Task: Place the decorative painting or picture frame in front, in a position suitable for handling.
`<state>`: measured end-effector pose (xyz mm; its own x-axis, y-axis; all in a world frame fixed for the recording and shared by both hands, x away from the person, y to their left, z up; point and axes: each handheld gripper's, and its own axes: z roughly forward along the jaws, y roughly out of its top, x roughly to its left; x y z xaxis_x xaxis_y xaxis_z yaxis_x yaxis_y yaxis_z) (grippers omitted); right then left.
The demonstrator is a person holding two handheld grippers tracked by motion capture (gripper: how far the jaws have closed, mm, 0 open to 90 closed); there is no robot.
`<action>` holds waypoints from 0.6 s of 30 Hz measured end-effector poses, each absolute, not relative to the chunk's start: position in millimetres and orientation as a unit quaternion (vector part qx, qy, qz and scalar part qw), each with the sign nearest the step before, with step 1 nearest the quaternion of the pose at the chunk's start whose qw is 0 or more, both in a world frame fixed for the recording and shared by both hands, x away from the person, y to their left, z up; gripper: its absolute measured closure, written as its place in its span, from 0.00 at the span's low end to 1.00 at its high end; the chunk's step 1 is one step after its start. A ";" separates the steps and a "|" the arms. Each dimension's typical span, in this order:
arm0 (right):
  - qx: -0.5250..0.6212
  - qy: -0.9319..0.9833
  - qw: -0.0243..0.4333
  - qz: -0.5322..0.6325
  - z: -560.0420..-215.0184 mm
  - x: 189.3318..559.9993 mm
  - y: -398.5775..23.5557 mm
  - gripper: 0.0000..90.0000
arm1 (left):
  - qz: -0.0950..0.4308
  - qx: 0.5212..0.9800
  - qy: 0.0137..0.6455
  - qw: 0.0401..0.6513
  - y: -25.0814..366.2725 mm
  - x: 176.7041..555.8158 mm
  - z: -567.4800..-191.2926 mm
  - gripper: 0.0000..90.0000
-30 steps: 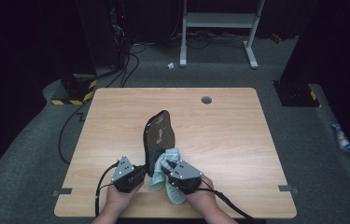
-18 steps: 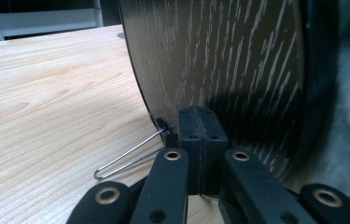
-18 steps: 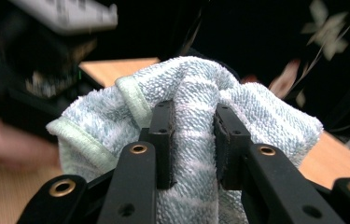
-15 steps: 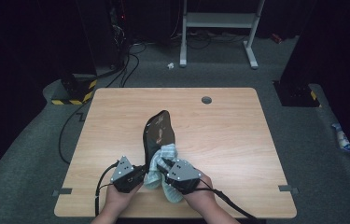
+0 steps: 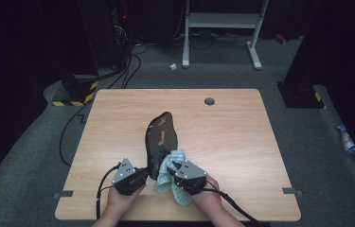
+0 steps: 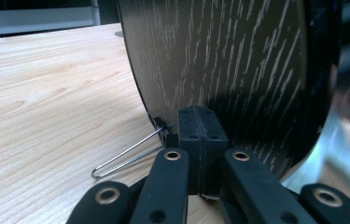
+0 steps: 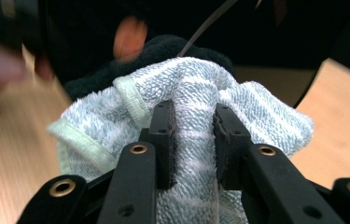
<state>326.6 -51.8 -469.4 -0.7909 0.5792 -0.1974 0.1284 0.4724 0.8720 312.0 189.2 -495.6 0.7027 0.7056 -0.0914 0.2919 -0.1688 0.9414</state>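
Mirror (image 5: 162,137) stands tilted, left fingers (image 6: 199,140) clamped on its edge, right fingers (image 7: 193,140) pinching towel (image 7: 256,116) against it

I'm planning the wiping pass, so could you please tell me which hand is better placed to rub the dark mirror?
The right. Its tongs are shut on the light blue towel, bunched against the mirror. The left tongs are shut at the mirror's lower edge, steadying it upright.
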 end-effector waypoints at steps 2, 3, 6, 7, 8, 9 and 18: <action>0.210 0.814 0.250 0.481 -453.8 327.1 -51.0 0.79 | 0.188 0.741 0.336 0.550 189.2 312.0 -495.6 1.00; 0.209 0.808 0.251 0.491 -445.6 327.3 -50.5 0.79 | 0.189 0.743 0.334 0.549 189.4 312.1 -495.6 1.00; 0.204 0.790 0.258 0.517 -421.0 329.0 -48.6 0.79 | 0.189 0.743 0.334 0.548 189.2 312.1 -495.8 1.00; 0.204 0.783 0.260 0.527 -413.2 330.0 -47.9 0.79 | 0.190 0.743 0.334 0.548 189.1 312.0 -495.9 1.00; 0.203 0.778 0.263 0.534 -405.8 330.9 -47.2 0.79 | 0.190 0.743 0.334 0.548 189.0 312.0 -495.9 1.00; 0.203 0.773 0.265 0.540 -399.4 332.0 -46.3 0.79 | 0.190 0.743 0.334 0.548 189.0 312.0 -496.0 1.00; 0.216 0.781 0.261 0.525 -412.7 341.4 -40.3 0.79 | 0.190 0.743 0.335 0.547 189.2 312.1 -495.9 1.00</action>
<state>341.4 -40.3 -412.7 -0.7709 0.6107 -0.1813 0.0631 0.3564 0.9322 312.1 189.2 -495.9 0.7032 0.7059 -0.0850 0.2905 -0.1760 0.9406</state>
